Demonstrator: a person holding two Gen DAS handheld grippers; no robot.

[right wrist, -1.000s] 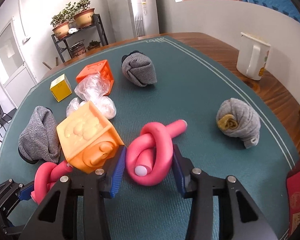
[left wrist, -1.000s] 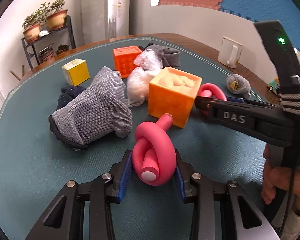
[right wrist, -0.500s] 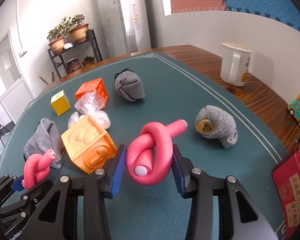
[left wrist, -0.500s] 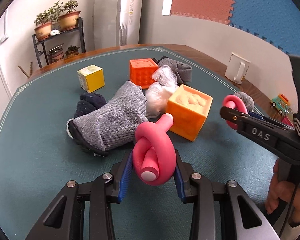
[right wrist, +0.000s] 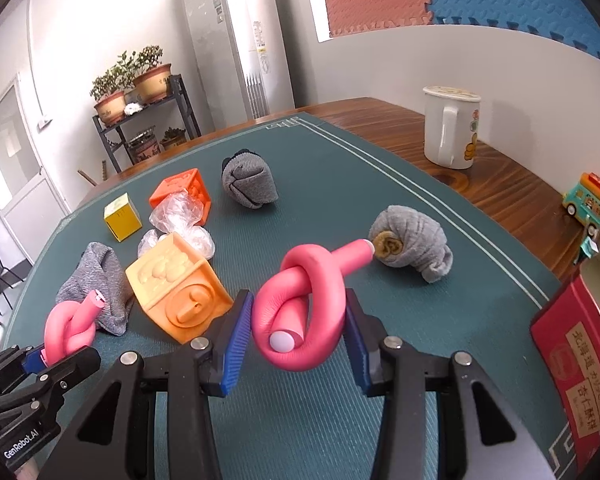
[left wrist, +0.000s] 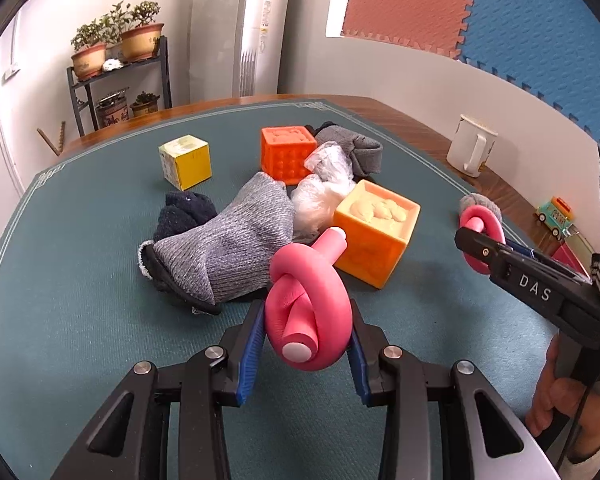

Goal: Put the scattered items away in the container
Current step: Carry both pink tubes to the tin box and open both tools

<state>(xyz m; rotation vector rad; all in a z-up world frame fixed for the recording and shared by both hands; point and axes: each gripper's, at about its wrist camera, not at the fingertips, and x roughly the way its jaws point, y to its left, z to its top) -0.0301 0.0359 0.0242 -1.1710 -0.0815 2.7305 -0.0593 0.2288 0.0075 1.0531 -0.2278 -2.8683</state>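
Above green felt (left wrist: 80, 320), each gripper (left wrist: 306, 344) (right wrist: 300, 338) pinches a pink knot (left wrist: 306, 312) (right wrist: 300, 312), seemingly lifted clear.

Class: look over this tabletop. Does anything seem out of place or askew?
Yes. The light orange cube sits tipped on an edge, leaning toward the grey sock. A crumpled plastic bag lies loose among the toys.

left gripper (left wrist: 306, 330): we clamp a pink foam knot (left wrist: 306, 312) between both blue pads, raised off the mat | right gripper (right wrist: 300, 320): we pinch a second pink foam knot (right wrist: 304, 304) likewise, raised | right hand (left wrist: 560, 404) wraps its handle
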